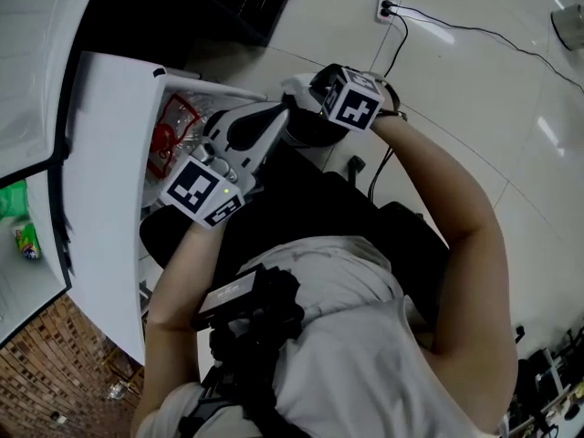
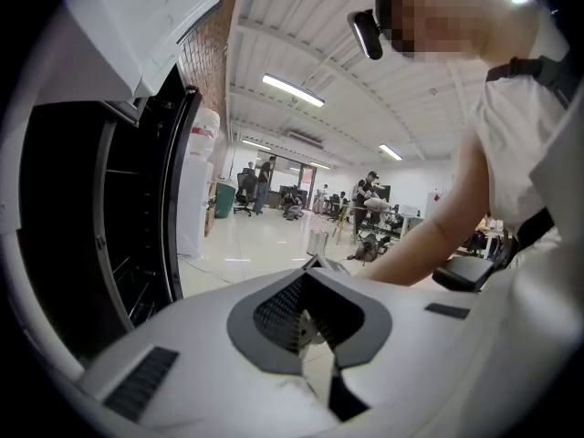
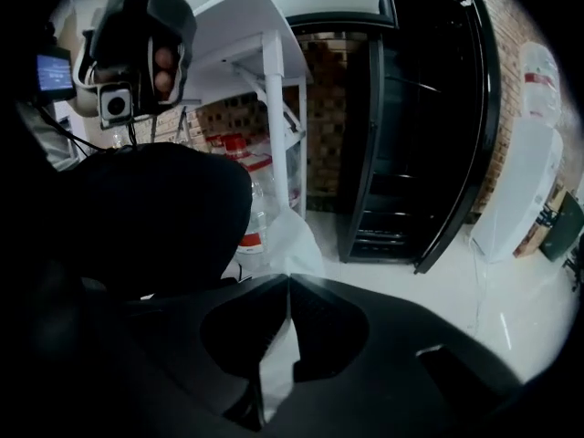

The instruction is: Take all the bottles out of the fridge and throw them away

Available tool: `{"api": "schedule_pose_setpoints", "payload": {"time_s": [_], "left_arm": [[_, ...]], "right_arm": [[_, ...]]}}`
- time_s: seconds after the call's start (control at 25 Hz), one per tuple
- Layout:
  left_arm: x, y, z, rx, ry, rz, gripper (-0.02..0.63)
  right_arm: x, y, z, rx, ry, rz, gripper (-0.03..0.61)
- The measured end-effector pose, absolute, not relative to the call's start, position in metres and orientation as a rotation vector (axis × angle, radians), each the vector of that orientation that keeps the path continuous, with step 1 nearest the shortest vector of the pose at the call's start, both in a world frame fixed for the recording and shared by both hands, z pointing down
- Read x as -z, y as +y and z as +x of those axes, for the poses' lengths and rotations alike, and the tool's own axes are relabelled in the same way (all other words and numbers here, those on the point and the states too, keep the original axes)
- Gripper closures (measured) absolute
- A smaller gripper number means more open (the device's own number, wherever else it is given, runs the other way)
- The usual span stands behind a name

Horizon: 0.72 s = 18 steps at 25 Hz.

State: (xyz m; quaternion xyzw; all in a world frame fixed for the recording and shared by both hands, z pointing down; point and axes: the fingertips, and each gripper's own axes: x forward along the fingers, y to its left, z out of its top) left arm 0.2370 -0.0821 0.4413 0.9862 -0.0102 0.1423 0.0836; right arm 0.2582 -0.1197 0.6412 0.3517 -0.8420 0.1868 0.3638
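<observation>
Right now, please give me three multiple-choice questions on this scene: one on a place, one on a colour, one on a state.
1. Where are the bottles? A in the bag by the white table; B on the bare floor; C on the table top.
2. What colour are their labels? A blue; B red; C green.
3. The fridge door is: A shut; B removed; C open.
Answers: 1 A, the bag holds them; 2 B, red bands show; 3 C, the door stands swung out.

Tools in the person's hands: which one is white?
The left tool has the white body; the right tool is black.
</observation>
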Motion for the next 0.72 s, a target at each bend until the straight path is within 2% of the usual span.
{"api": "schedule_pose_setpoints", "payload": {"time_s": [0.72], "left_arm": [[-0.493, -0.095, 0.257, -0.616, 0.016, 2.822, 0.612]], "right_arm": [[-0.821, -0.103, 0.222, -0.716, -1.992, 0.787, 0.575]]}}
